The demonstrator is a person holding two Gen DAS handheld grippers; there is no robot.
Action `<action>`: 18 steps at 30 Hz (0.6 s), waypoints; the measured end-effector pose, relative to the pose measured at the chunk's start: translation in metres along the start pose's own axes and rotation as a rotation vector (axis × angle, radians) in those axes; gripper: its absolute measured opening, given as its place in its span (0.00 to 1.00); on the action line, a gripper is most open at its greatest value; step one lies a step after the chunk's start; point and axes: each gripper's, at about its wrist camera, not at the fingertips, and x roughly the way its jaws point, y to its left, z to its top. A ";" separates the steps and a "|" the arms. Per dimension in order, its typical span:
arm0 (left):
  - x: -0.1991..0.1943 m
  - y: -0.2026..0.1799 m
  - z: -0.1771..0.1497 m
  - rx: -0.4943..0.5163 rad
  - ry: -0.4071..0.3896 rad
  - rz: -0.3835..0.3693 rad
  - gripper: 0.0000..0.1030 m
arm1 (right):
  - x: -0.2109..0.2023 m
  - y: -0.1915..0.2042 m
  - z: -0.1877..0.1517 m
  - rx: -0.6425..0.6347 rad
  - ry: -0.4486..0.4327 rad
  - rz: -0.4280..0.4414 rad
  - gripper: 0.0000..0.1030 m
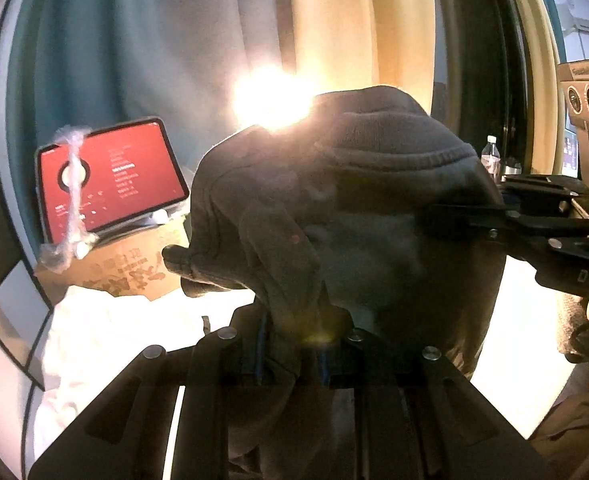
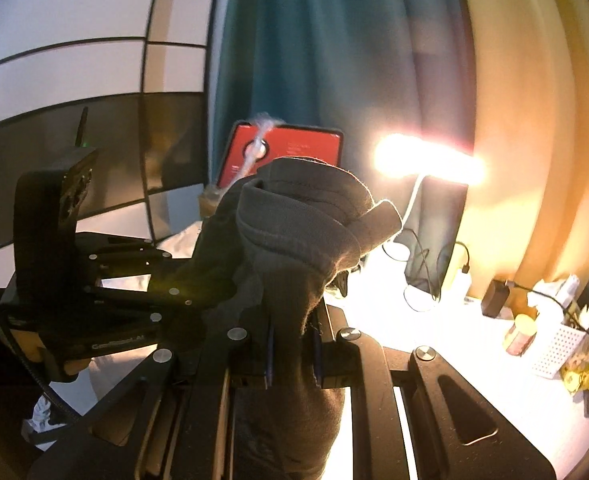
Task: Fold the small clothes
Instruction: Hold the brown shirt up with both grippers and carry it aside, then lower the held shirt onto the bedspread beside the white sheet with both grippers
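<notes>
Raised grey garment (image 1: 346, 200) between both clamped jaws

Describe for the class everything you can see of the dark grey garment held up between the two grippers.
The dark grey garment is a small, soft knit piece, fleecy-looking, with a ribbed, stitched band across its upper part. It is bunched and folded over itself, lifted off the table. The left hand-held gripper is shut on its lower edge. The right hand-held gripper is shut on another part, seen in the right wrist view with the cloth rising above it. A bright lamp backlights it, so finer details are lost.
</notes>
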 end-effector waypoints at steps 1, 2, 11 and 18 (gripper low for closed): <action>0.003 0.000 0.000 0.002 0.005 -0.003 0.17 | 0.003 -0.003 -0.001 0.007 0.006 -0.003 0.15; 0.007 0.001 0.000 0.003 0.009 -0.004 0.17 | 0.006 -0.006 -0.002 0.012 0.011 -0.005 0.15; 0.046 0.009 -0.002 0.004 0.070 -0.033 0.17 | 0.041 -0.030 -0.012 0.067 0.063 -0.022 0.15; 0.078 0.016 -0.009 -0.012 0.125 -0.061 0.17 | 0.071 -0.048 -0.021 0.106 0.114 -0.029 0.15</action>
